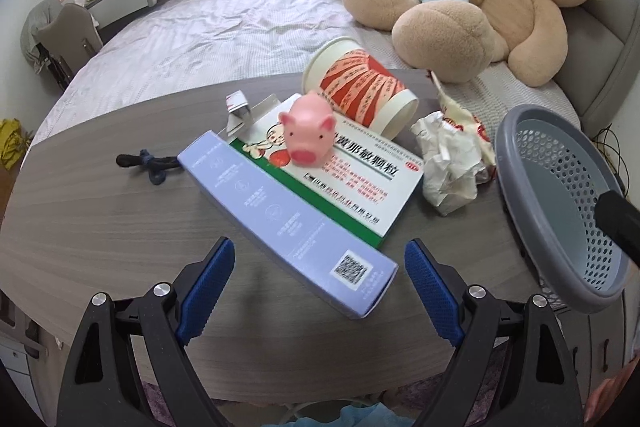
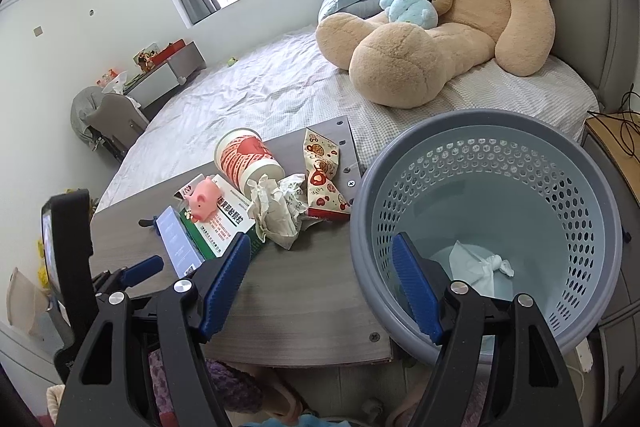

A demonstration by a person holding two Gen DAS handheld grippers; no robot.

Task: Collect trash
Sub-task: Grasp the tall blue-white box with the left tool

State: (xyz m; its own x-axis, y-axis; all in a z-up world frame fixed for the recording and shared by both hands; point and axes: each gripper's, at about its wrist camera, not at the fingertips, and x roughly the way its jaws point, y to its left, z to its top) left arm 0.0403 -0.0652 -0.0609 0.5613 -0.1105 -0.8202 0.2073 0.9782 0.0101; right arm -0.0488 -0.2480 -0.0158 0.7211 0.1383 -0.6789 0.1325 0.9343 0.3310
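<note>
Left gripper [image 1: 320, 285], jaws spread, faces a long lavender cardboard box [image 1: 286, 217] on the grey wood-grain table [image 1: 100, 223]; right gripper [image 2: 322, 283], spread and empty, straddles the grey perforated plastic basket's [image 2: 486, 227] rim.

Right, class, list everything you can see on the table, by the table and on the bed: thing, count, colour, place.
Table: one, grey wood grain, beside the bed.
Long box: one, lilac, nearest the left gripper, resting partly on the medicine box.
Medicine box: one, white and green, mid-table.
Toy pig: one, pink, on the medicine box.
Paper cup: one, red and white, on its side behind the pig.
Crumpled paper: one wad, white, right of the medicine box.
Snack wrapper: one, cream and red, far table edge.
Waste basket: one, grey, right of the table, with white tissue inside.
Teddy bear: one, tan, on the bed.
Left gripper: open.
Right gripper: open, beside the basket rim.
</note>
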